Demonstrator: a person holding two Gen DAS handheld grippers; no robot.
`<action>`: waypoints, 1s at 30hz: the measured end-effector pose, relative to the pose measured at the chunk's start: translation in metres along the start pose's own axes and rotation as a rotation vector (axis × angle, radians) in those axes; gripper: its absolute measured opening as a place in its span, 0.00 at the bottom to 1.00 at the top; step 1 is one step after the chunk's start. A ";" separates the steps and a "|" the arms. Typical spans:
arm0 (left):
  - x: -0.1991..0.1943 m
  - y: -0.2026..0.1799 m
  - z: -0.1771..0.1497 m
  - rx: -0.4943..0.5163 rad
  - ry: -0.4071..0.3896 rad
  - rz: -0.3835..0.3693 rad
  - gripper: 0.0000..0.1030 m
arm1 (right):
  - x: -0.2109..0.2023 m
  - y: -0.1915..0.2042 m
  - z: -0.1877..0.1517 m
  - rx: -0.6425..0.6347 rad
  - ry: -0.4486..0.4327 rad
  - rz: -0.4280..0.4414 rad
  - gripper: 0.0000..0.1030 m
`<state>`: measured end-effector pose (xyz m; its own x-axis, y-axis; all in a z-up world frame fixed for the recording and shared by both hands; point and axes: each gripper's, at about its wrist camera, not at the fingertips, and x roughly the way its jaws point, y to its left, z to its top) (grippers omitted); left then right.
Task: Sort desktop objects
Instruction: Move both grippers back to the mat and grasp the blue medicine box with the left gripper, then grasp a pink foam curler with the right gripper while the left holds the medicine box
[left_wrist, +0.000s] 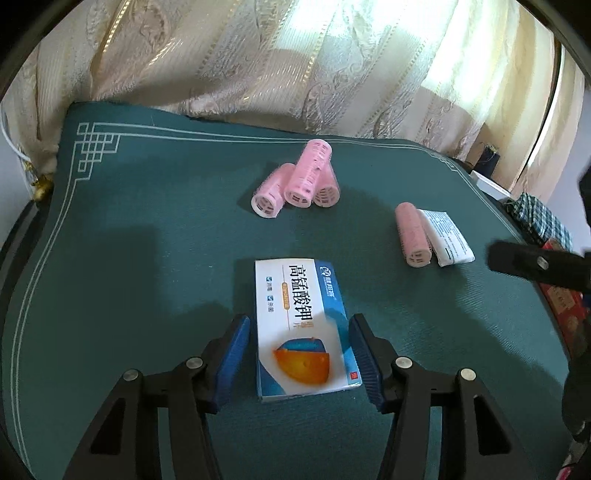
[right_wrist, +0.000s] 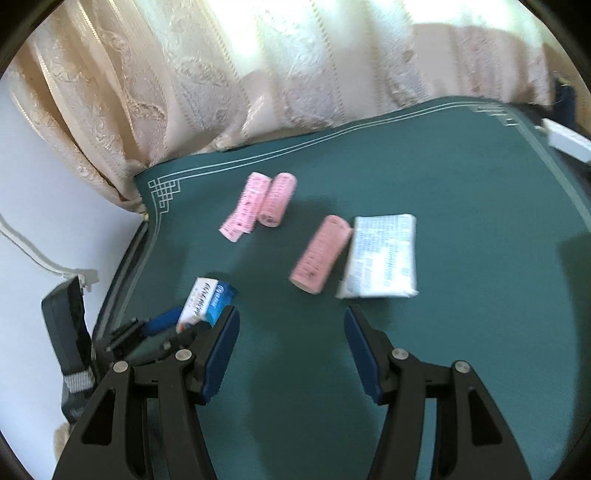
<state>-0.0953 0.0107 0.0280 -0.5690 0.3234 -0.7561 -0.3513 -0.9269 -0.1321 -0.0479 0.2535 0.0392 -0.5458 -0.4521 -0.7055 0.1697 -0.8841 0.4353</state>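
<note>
Both claws, left (left_wrist: 299, 360) around the box (left_wrist: 301, 325) untouching, right (right_wrist: 291, 354) empty, gape over green mat (left_wrist: 147, 258) before cream curtains (left_wrist: 258, 55).

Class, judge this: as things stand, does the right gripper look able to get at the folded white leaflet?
Probably yes. The right gripper stands open and empty, bare green mat lies between it and the white leaflet; only the pink roller touches the leaflet's side.
</note>
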 end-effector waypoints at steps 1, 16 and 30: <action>0.000 -0.001 0.000 0.004 -0.003 0.002 0.56 | 0.007 0.004 0.004 -0.004 0.005 -0.003 0.61; 0.014 0.003 0.006 -0.023 0.034 -0.042 0.66 | 0.074 0.004 0.024 -0.019 0.062 -0.152 0.48; 0.023 -0.007 0.007 0.025 0.044 0.016 0.55 | 0.061 0.004 0.022 -0.060 0.036 -0.163 0.29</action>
<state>-0.1111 0.0261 0.0158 -0.5420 0.2991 -0.7854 -0.3612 -0.9267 -0.1037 -0.0988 0.2252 0.0099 -0.5403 -0.3048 -0.7843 0.1306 -0.9512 0.2797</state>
